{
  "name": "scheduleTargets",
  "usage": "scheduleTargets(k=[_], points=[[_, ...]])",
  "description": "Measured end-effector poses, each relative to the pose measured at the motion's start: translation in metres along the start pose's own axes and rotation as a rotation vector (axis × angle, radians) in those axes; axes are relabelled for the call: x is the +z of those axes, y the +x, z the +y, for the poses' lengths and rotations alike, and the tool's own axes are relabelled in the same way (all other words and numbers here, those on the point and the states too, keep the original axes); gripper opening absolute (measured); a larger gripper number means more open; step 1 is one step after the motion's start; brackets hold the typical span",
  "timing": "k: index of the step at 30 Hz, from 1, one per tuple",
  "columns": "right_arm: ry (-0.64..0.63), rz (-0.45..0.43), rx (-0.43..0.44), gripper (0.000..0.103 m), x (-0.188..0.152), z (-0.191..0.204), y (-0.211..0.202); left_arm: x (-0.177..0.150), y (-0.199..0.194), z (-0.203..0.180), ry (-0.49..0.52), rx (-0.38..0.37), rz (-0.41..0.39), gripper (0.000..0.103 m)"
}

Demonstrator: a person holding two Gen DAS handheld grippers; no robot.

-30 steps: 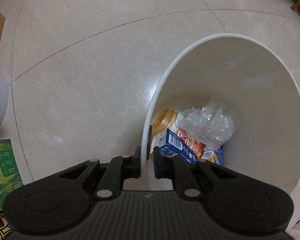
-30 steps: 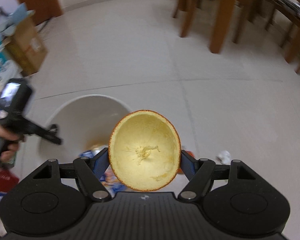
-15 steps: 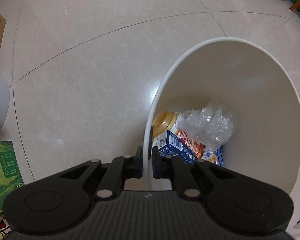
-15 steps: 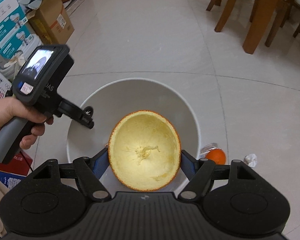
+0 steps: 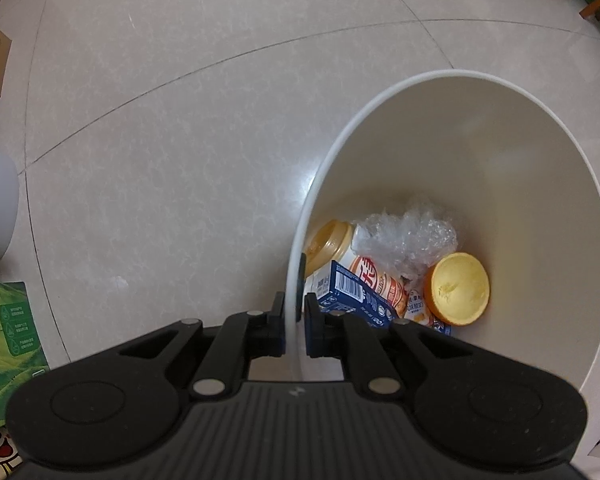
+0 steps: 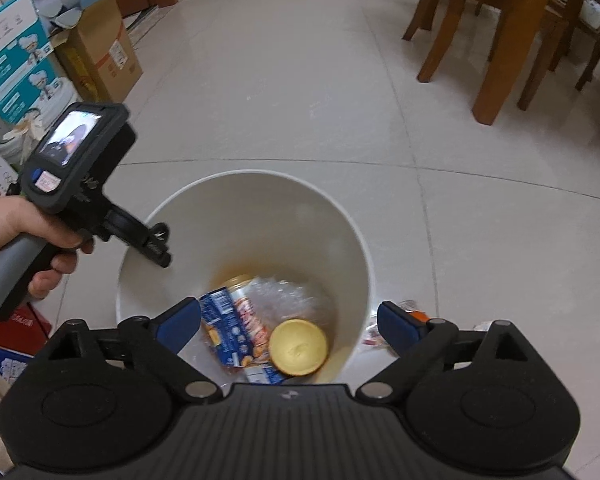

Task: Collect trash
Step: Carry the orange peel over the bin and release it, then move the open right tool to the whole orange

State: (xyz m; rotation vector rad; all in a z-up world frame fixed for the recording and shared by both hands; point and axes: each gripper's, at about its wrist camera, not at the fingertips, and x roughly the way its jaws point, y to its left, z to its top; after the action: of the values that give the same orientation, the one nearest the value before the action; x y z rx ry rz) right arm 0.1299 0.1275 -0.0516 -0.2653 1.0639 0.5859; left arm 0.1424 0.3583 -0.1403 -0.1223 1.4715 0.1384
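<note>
**Q:** What are your two grippers doing?

**A:** My left gripper (image 5: 294, 316) is clenched on the near rim of the white trash bin (image 5: 532, 184), one pad outside the wall, one inside, pointing straight down. My right gripper (image 6: 288, 320) is over the bin mouth; its jaws are opening, blue pads spread wide, nothing between them.

**Q:** Where is the trash?

**A:** The orange peel half (image 5: 459, 289) lies at the bottom of the bin, hollow side up, against the right of the heap. Beside it: crumpled clear plastic (image 5: 406, 238), a bottle with a tan cap (image 5: 331, 242) and an orange-and-white label, and a dark blue carton (image 5: 350, 292) with a barcode. The bottle label carries one large red character; I can't make out the rest.

**Q:** Anything outside the bin?

**A:** In the right wrist view, small scraps on the tile floor (image 6: 300, 92) just right of the bin, one of them orange (image 6: 416, 314), partly behind my pad. Cardboard boxes (image 6: 100, 52) at the far left, with teal-and-white boxes bearing a cartoon chef figure. Wooden chair and table legs (image 6: 500, 40) at upper right.

**Q:** Any other writing?

**A:** A green printed box (image 5: 8, 340) on the floor in the left view; text too small to read. The person's hand (image 6: 28, 240) holds the left gripper's handle, its screen lit.
</note>
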Motion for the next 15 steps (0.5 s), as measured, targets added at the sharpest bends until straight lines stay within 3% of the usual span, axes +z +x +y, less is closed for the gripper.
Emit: scheduleTargets(k=[9, 15], points=[[0.087, -0.062, -0.103, 0.1, -0.026, -0.048, -0.009, 0.0, 0.001, 0.003, -0.005, -0.006, 0.0, 0.006], [0.15, -0.072, -0.164, 0.1, -0.055, -0.09, 0.006, -0.001, 0.0, 0.003, -0.007, -0.006, -0.001, 0.006]])
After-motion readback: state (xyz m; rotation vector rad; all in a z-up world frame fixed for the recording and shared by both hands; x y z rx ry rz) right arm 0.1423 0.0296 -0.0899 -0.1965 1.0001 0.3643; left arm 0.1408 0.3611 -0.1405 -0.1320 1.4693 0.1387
